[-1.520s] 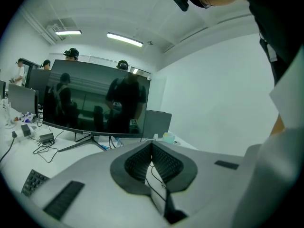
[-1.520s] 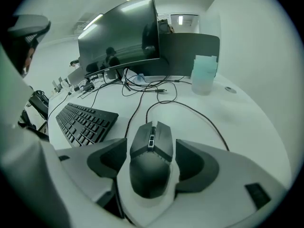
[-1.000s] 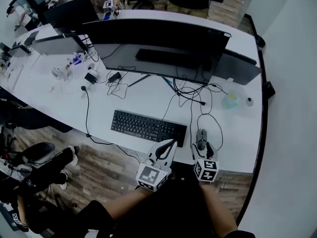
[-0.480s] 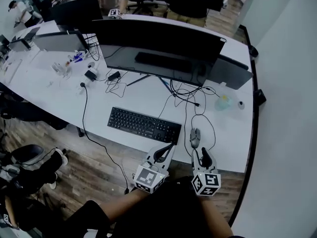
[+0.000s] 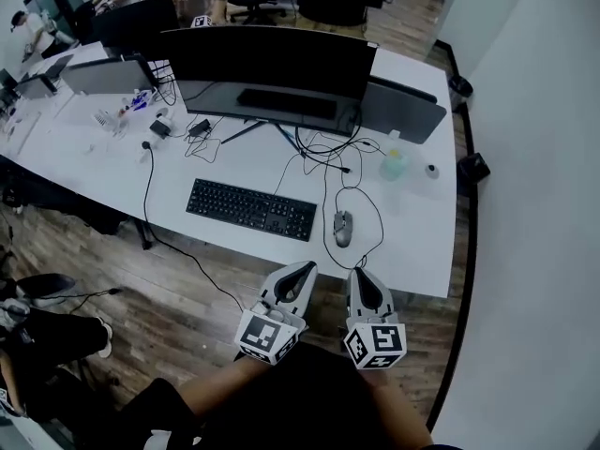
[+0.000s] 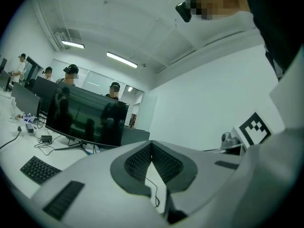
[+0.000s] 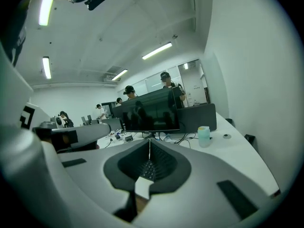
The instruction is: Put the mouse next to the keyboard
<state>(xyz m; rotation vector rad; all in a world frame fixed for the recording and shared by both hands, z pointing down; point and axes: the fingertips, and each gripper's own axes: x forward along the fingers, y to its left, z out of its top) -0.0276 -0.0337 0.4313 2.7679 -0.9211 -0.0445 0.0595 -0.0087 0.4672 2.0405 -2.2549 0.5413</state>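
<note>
One mouse (image 5: pixel 343 228) lies just right of the keyboard (image 5: pixel 250 209) on the desk (image 5: pixel 412 251), its length running toward the monitor (image 5: pixel 262 64). I hold both tongs level off the near edge: left gripper (image 5: pixel 305 268) pressed together, right gripper (image 5: pixel 359 275) just closed, both empty.

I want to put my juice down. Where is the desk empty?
Bare desk lies right of the mouse, in front of the pale cup. More lies left of the keyboard. Cables crowd the space under the monitor.
</note>
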